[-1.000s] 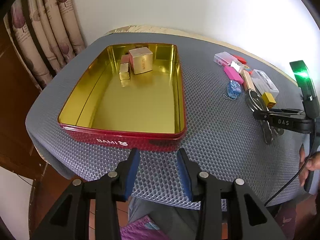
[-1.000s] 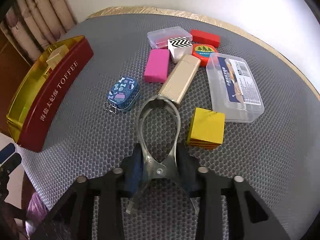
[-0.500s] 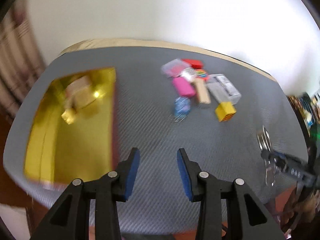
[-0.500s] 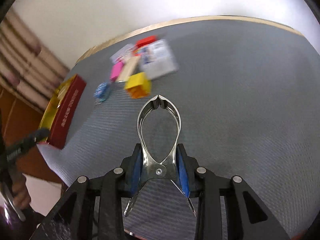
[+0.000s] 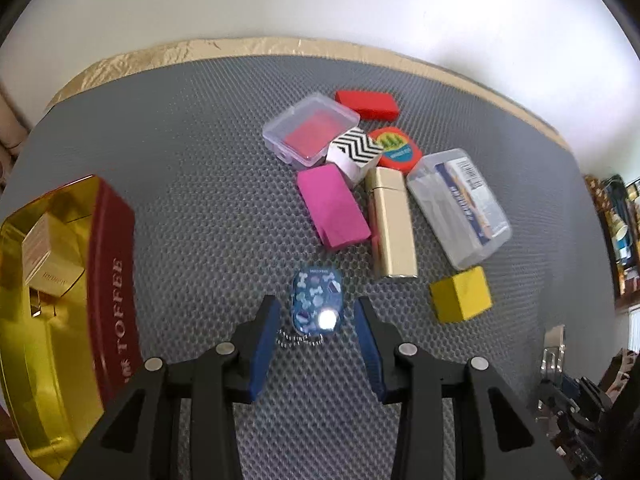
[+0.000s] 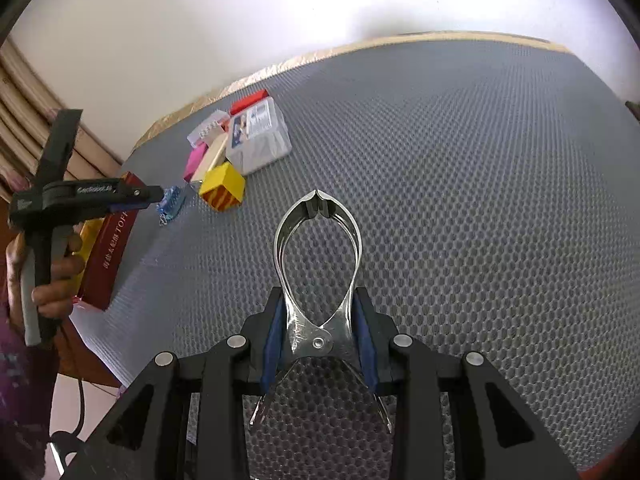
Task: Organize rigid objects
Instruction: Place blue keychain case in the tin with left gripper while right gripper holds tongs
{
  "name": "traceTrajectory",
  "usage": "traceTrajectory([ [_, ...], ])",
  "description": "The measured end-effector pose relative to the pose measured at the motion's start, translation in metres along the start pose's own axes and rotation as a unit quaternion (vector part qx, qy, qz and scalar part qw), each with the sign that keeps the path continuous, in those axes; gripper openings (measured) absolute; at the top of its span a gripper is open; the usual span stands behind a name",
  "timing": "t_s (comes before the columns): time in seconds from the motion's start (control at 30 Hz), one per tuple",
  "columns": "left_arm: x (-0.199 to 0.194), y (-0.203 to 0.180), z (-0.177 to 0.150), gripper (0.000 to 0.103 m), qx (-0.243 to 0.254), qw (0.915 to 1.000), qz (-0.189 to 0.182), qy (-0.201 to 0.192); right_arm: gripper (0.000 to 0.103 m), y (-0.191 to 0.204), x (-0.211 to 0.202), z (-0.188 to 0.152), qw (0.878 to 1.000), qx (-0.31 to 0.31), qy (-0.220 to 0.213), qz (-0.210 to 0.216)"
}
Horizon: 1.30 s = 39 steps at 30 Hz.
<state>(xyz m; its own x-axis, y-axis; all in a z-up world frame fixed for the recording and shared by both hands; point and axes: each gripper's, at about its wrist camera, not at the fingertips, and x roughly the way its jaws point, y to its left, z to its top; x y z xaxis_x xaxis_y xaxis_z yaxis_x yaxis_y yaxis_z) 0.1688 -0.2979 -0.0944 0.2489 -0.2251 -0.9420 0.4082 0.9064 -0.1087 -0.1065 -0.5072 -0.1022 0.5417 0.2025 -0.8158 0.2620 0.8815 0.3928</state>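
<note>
The left gripper (image 5: 316,322) is hovering with its jaws spread wide on either side of a small blue tin (image 5: 317,300), whose bead chain (image 5: 298,338) is trailing toward the near edge of the grey mat (image 5: 192,168); a second ago this gripper was facing the open toffee tin (image 5: 60,280), so it has swung right to the loose pile, and the toffee tin is now sitting at the far left of its view. This is suggesting that the blue tin is the next item to be collected. The right gripper (image 6: 318,340) is staying clenched on a steel clip (image 6: 318,264), which it was gripping on the mat beside the pile a second ago and is now carrying above bare mat, well apart from the pile. The pink case (image 5: 332,206), gold case (image 5: 392,224), yellow block (image 5: 460,294) and clear box (image 5: 460,204) are lying unmoved beyond the blue tin, not yet sorted.
</note>
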Motion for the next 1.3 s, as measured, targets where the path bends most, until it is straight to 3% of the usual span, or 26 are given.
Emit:
traceTrajectory([
  [0.3,0.031,0.005,0.015,0.039,-0.004,0.9995,0.003,0.03,0.032,-0.005,0.003,0.001,1.0,0.017,0.005,0.015],
  [0.5,0.034,0.007,0.021,0.039,-0.011,0.9999,-0.003,0.011,0.032,-0.005,0.008,0.001,1.0,0.021,0.01,0.018],
  [0.57,0.034,0.01,0.021,0.031,-0.014,0.9999,0.003,-0.001,0.032,-0.005,0.008,0.002,1.0,0.023,0.01,0.019],
  [0.7,0.033,0.019,0.018,0.031,-0.02,0.9998,0.0,-0.005,0.032,-0.007,0.008,0.002,0.999,0.026,0.009,0.023],
  [0.83,0.012,0.027,0.006,0.031,-0.047,0.9986,-0.01,-0.023,0.032,-0.007,0.007,0.003,0.999,0.026,0.009,0.02],
  [1.03,-0.061,0.055,-0.021,0.031,-0.073,0.994,-0.02,-0.079,0.032,-0.005,0.006,0.002,1.0,0.024,0.007,0.015],
  [1.17,-0.101,0.091,-0.039,0.031,-0.107,0.9895,-0.002,-0.097,0.032,-0.003,0.005,0.0,1.0,0.022,0.006,0.01],
  [1.3,-0.115,0.151,-0.049,0.031,-0.144,0.983,0.059,-0.098,0.032,0.0,0.005,-0.002,1.0,0.022,0.005,0.005],
])
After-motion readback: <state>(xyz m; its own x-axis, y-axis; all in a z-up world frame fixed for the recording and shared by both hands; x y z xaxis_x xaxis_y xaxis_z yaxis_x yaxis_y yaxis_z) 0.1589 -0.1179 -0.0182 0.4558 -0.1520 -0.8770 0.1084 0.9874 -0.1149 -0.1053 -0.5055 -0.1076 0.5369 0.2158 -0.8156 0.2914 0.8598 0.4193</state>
